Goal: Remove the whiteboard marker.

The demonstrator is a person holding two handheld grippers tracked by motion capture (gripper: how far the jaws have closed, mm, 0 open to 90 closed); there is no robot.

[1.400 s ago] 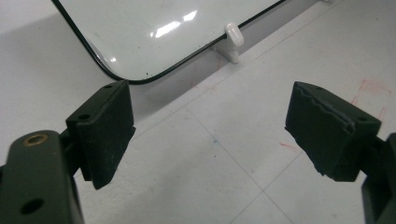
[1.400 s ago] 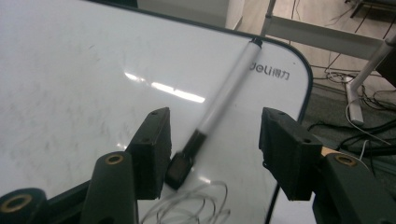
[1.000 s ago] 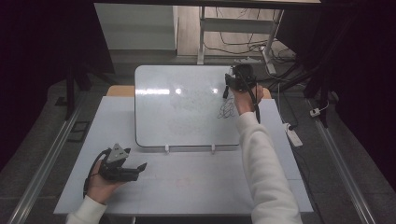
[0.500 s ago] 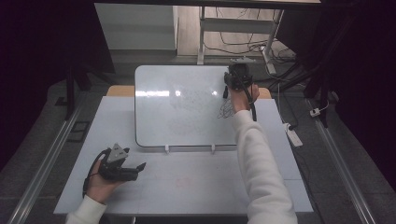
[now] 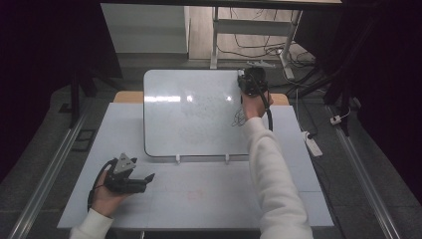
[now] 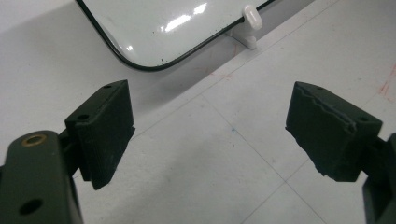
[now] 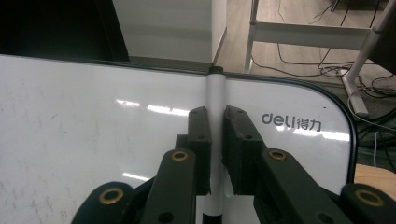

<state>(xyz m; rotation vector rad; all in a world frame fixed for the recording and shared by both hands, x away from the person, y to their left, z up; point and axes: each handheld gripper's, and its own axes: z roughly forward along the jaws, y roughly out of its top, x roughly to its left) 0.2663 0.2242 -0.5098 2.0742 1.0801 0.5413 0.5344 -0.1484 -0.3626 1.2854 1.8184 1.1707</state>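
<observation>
A white whiteboard [image 5: 189,114] lies flat on the pale table [image 5: 209,199], with a dark scribble [image 5: 239,118] near its right edge. My right gripper [image 5: 247,81] hovers over the board's far right corner, shut on a white marker [image 7: 215,93] that points towards the far edge. The board [image 7: 93,121] under it carries a "deli" logo [image 7: 289,122]. My left gripper [image 5: 147,178] rests low on the table at the front left. Its jaws stand wide apart with nothing between them [image 6: 210,126]. The board's rounded near corner [image 6: 154,23] lies just ahead of it.
Two white clips [image 5: 177,159] stick out from the board's near edge. A white power strip [image 5: 313,144] lies on the floor to the right. Desk legs and cables [image 5: 259,50] stand beyond the table. Floor rails [image 5: 50,164] run along both sides.
My right gripper has shifted slightly left over the board's far right corner, still holding the marker. The left gripper has stayed put.
</observation>
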